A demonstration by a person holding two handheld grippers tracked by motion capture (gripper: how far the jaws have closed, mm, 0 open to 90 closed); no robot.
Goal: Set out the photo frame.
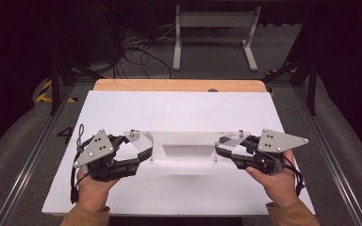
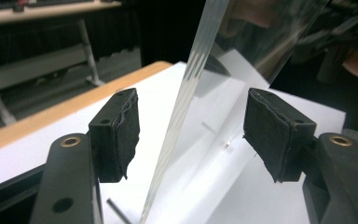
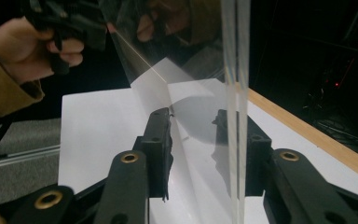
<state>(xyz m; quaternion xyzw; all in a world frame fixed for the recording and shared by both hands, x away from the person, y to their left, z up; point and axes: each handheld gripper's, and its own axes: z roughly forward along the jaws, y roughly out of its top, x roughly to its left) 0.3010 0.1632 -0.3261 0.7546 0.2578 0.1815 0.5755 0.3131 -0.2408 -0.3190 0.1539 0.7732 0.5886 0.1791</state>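
high view: clear acrylic stand (image 1: 187, 141) sits between left gripper (image 1: 139, 155) and right gripper (image 1: 222, 151), both agape, ungripped.

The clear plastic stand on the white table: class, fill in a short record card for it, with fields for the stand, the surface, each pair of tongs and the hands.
Stand: clear plastic stand, upright on the table
Surface: white table, wooden strip along its far edge
Left tongs: open, a clear panel edge between the pads
Right tongs: open, a panel edge between them
Hands: left hand, right hand, one per tongs
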